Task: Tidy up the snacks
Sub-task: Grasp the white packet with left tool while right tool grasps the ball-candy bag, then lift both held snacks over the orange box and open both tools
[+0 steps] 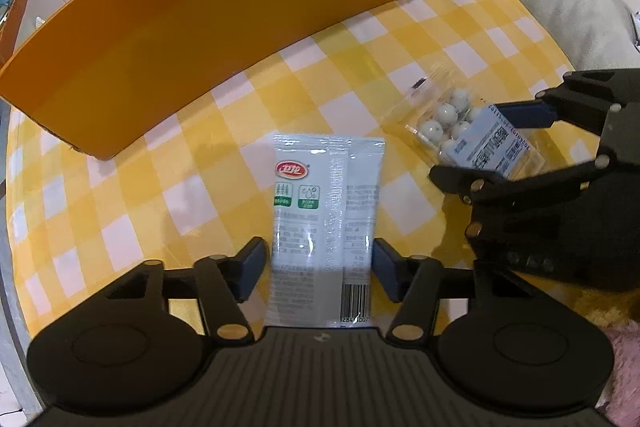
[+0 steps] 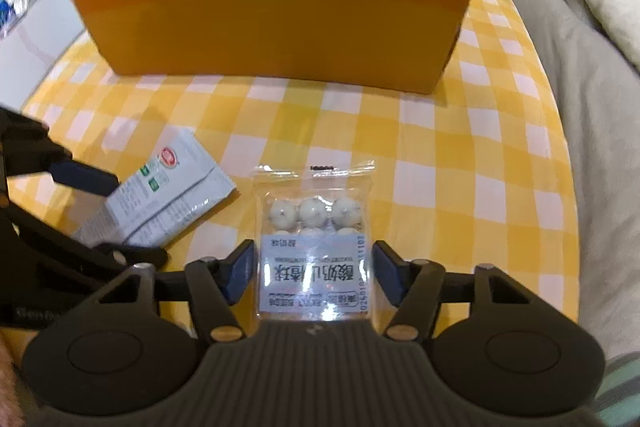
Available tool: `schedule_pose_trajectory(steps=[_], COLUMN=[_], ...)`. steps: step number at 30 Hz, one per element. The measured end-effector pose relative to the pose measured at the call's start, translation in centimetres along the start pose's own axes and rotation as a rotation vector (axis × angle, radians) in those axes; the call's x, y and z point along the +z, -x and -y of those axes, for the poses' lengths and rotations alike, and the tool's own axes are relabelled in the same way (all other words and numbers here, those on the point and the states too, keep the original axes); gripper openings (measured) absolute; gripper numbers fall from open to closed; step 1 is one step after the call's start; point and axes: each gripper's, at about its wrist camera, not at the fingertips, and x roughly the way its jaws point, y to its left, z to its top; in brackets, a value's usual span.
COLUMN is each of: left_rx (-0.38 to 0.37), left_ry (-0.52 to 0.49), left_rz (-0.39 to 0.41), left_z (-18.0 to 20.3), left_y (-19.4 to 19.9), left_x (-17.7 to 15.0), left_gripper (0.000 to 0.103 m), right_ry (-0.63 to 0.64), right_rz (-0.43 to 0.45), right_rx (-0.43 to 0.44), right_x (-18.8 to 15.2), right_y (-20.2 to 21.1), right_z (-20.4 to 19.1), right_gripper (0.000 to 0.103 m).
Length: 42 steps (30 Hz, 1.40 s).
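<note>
Snack count on your table: two loose packets, one box.
You've got one white sachet [image 1: 324, 223], one clear bag of balls [image 2: 314, 243], one orange box [image 2: 272, 15] at 12 o'clock.

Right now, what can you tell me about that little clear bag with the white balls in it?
The clear bag is a small, flat, see-through plastic pouch holding round white balls speckled with dark flecks. A pale blue label with printed characters covers its near half; its far edge is a sealed strip. It lies flat on the yellow-checked tablecloth, in front of the orange box, between the right gripper's pads; whether they press it is unclear.
</note>
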Motion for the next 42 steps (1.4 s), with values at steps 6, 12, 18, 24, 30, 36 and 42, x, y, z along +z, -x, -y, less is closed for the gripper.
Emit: schedule_pose_trajectory(steps=[6, 12, 18, 24, 30, 36, 42], left_rx=[0.005, 0.020, 0.040, 0.043, 0.045, 0.047, 0.044], left_ry=[0.004, 0.052, 0.125, 0.208, 0.258, 0.266, 0.250], left_rz=[-0.005, 0.012, 0.035, 0.092, 0.179, 0.263, 0.343], left_z=[0.2, 0.0, -0.3, -1.6, -2.4, -3.0, -3.6], left_y=[0.0, 0.1, 0.8, 2.5, 5.1, 8.1, 11.4], left_x=[0.2, -0.1, -0.7, -1.3, -1.2, -0.3, 1.3], left_gripper=[0.057, 0.055, 0.054, 0.054, 0.054, 0.054, 0.054], right_ry=[0.009, 0.007, 0.010, 0.004, 0.007, 0.060, 0.152], right_rz=[0.001, -0.002, -0.010, 0.006, 0.030, 0.078, 0.159], right_rx=[0.010, 0.012, 0.008, 0.006, 0.006, -0.004, -0.024], right_x=[0.0, 0.1, 0.0, 0.0, 0.3, 1.5, 4.1], right_y=[0.0, 0.0, 0.5, 1.6, 2.8, 4.7, 7.7], right_z=[-0.1, 0.0, -0.1, -0.1, -0.1, -0.4, -0.7], right_gripper=[0.057, 0.056, 0.052, 0.052, 0.052, 0.052, 0.052])
